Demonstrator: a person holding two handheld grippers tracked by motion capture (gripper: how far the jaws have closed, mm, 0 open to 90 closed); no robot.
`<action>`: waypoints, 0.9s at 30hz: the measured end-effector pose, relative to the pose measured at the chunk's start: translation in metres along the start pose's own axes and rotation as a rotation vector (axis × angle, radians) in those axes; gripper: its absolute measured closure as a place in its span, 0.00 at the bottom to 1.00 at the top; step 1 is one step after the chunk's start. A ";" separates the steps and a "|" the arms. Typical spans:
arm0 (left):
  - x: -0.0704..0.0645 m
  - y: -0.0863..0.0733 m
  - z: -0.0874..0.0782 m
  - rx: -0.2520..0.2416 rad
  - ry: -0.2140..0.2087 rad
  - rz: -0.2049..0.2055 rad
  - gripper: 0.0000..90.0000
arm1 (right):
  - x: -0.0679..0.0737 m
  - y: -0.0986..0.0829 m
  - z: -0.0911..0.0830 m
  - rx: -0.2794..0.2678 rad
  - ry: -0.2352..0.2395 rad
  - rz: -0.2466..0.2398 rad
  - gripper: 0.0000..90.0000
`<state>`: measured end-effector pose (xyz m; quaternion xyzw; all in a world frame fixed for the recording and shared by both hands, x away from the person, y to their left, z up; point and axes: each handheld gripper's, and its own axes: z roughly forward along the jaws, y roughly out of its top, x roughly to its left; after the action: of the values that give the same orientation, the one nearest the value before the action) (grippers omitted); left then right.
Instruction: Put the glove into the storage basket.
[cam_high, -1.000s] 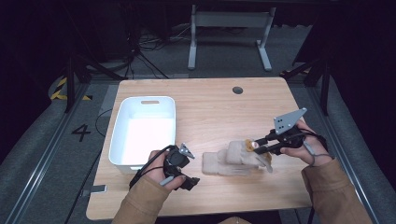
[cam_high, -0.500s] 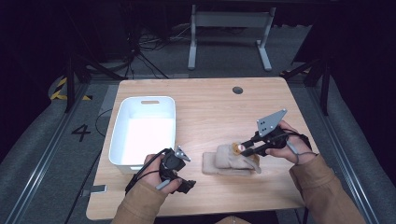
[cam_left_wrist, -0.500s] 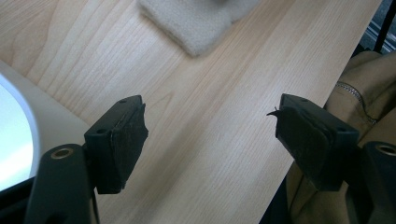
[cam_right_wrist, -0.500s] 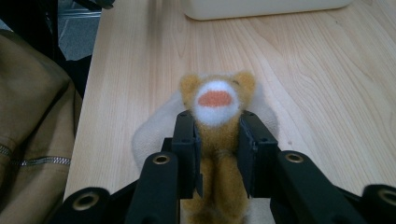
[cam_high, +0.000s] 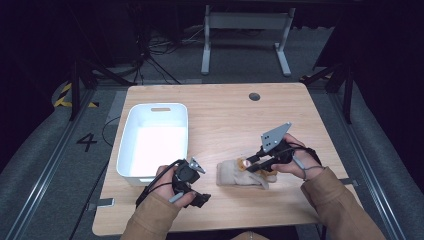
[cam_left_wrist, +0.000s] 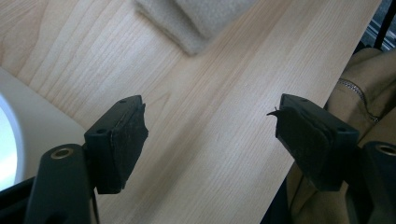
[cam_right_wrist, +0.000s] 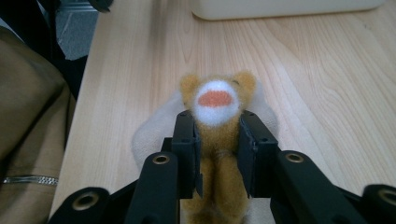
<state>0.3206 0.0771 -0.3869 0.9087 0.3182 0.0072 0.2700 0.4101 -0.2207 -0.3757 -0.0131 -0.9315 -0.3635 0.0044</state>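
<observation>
A small tan plush toy (cam_right_wrist: 215, 100) with a white muzzle and an orange nose is pinched at its neck by my right gripper (cam_right_wrist: 217, 133). The toy lies on a beige cloth (cam_right_wrist: 152, 135) spread on the wooden table. In the high view the right gripper (cam_high: 248, 165) holds the toy (cam_high: 243, 163) over the right part of the cloth (cam_high: 231, 175), at the front middle of the table. My left gripper (cam_high: 199, 182) rests left of the cloth, near the front edge. Its jaws stand wide apart over bare wood (cam_left_wrist: 210, 140), and a corner of the cloth (cam_left_wrist: 196, 18) lies beyond them.
A white bin (cam_high: 152, 140) stands at the table's left, just behind the left hand; its rim (cam_left_wrist: 28, 126) is close to the left jaw. The wooden table (cam_high: 225, 115) has a round grommet (cam_high: 254, 96) at the back. The front edge is close to both hands.
My right gripper has moved left and toward the near edge with the toy, and now sits over the beige cloth. The left gripper has barely moved.
</observation>
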 end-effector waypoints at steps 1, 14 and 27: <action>0.001 0.000 0.000 0.003 -0.001 0.001 0.28 | -0.003 -0.002 0.006 0.015 0.002 0.006 0.79; 0.000 0.002 0.004 0.007 -0.004 0.011 0.28 | -0.014 -0.019 0.020 0.084 0.016 0.054 0.77; 0.000 0.010 0.007 -0.002 -0.016 0.040 0.24 | -0.009 -0.027 0.013 0.077 -0.048 0.099 0.41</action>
<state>0.3279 0.0677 -0.3878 0.9146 0.2978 0.0059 0.2734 0.4183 -0.2315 -0.4039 -0.0678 -0.9428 -0.3263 0.0006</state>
